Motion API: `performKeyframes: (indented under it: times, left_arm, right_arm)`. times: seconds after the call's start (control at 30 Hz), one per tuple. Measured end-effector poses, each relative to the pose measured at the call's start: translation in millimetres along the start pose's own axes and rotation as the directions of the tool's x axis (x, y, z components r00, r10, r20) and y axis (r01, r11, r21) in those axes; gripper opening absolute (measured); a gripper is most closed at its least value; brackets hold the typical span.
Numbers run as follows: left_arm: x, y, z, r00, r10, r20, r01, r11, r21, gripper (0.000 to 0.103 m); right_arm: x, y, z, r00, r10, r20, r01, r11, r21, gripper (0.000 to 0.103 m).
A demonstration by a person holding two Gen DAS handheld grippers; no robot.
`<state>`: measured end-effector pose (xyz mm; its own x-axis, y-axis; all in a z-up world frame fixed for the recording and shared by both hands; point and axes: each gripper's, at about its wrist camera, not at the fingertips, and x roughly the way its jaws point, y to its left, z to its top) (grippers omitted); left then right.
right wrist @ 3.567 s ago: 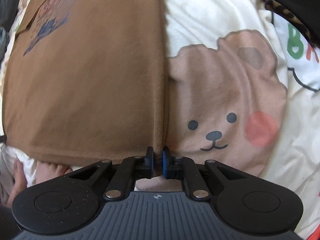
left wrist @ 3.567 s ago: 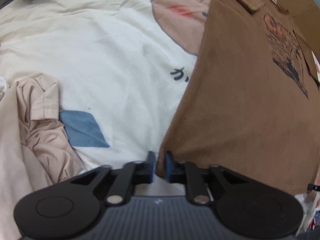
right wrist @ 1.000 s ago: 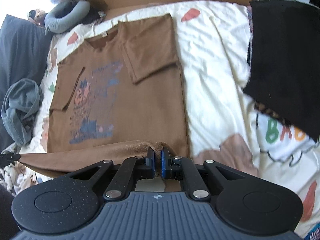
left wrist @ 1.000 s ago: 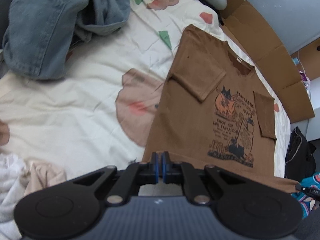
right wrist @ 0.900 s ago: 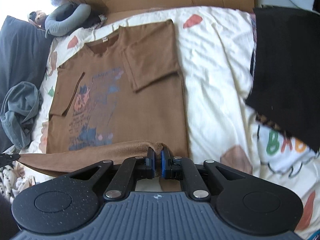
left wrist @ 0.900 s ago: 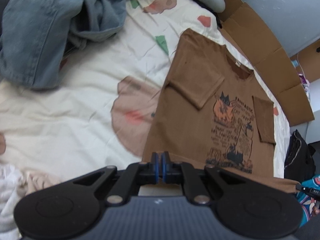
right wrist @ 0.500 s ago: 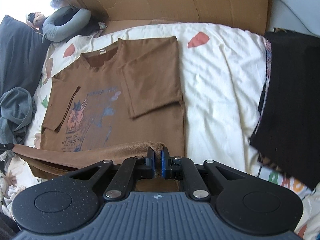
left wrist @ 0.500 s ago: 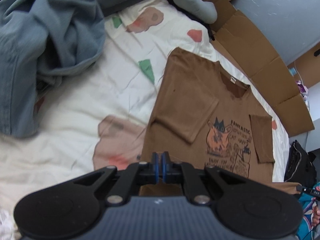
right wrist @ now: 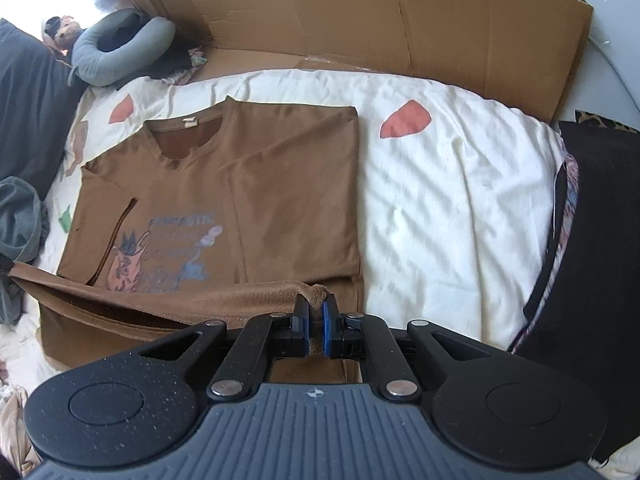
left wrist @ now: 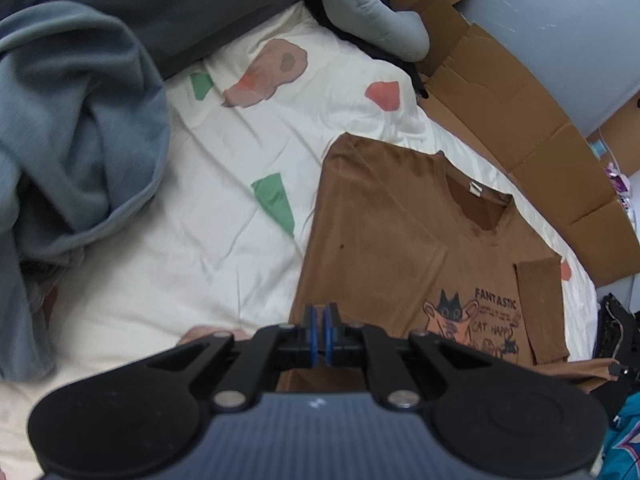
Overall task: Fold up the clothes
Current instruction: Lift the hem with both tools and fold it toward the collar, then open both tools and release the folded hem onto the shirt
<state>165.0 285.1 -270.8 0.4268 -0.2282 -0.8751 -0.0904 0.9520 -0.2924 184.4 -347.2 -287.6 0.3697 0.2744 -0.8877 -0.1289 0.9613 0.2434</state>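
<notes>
Both the left gripper (left wrist: 320,334) and right gripper (right wrist: 315,330) clamp the brown shirt's (right wrist: 288,184) hem over a cream bedsheet (right wrist: 448,184) edged by cardboard (right wrist: 400,20).

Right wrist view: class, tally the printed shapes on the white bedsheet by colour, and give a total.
Red shapes: 2
Green shapes: 1
Total: 3 on the white bedsheet
</notes>
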Motion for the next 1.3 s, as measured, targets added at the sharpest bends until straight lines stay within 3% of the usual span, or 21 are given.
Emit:
performKeyframes:
  times: [0.27, 0.33, 0.43, 0.5, 0.6, 0.73, 0.87, 0.93, 1.2, 1.3]
  left_arm:
    - [14, -6, 19, 0.998, 0.055, 0.006, -0.055, 0.998, -0.042, 0.005]
    - [6, -6, 21, 0.998, 0.057, 0.008, -0.057, 0.997, -0.061, 0.014]
    - [-16, -8, 22, 0.998, 0.068, 0.015, -0.067, 0.995, -0.068, 0.014]
    - [-37, -10, 22, 0.996, 0.081, 0.022, -0.079, 0.995, -0.059, 0.014]
    - [-72, -12, 21, 0.994, 0.105, 0.032, -0.104, 0.994, -0.046, 0.020]
    - [-115, -12, 15, 0.990, 0.132, 0.041, -0.131, 0.991, -0.035, 0.042]
    - [-142, -9, 9, 0.986, 0.160, 0.052, -0.158, 0.987, -0.038, 0.042]
    - [-153, -6, 6, 0.986, 0.156, 0.067, -0.151, 0.986, -0.067, 0.043]
    - [-157, -11, 10, 0.990, 0.130, 0.063, -0.129, 0.992, -0.012, 0.053]
    - [-145, -17, 11, 0.992, 0.098, 0.078, -0.100, 0.995, 0.027, 0.057]
  right_arm:
    - [26, 2, 26, 0.998, -0.061, -0.008, 0.061, 0.998, 0.002, 0.009]
    - [24, -1, 29, 0.998, -0.065, 0.013, 0.064, 0.997, 0.042, 0.016]
    - [14, -5, 29, 0.998, -0.043, 0.047, 0.040, 0.996, 0.079, 0.034]
    - [5, -5, 27, 0.998, -0.029, 0.062, 0.025, 0.997, 0.067, 0.038]
    - [-9, -6, 23, 0.997, -0.008, 0.076, 0.005, 0.999, 0.049, 0.039]
    - [-33, -5, 14, 0.995, 0.003, 0.104, -0.005, 1.000, 0.026, 0.044]
    - [-51, -3, 6, 0.992, 0.035, 0.121, -0.037, 0.999, 0.011, 0.046]
    - [-57, 1, 5, 0.994, 0.015, 0.110, -0.015, 1.000, -0.003, 0.046]
    - [-87, 19, 2, 0.987, -0.085, 0.134, 0.094, 0.993, -0.065, 0.048]
    - [-83, 11, 6, 0.988, -0.070, 0.135, 0.079, 0.995, -0.063, 0.048]
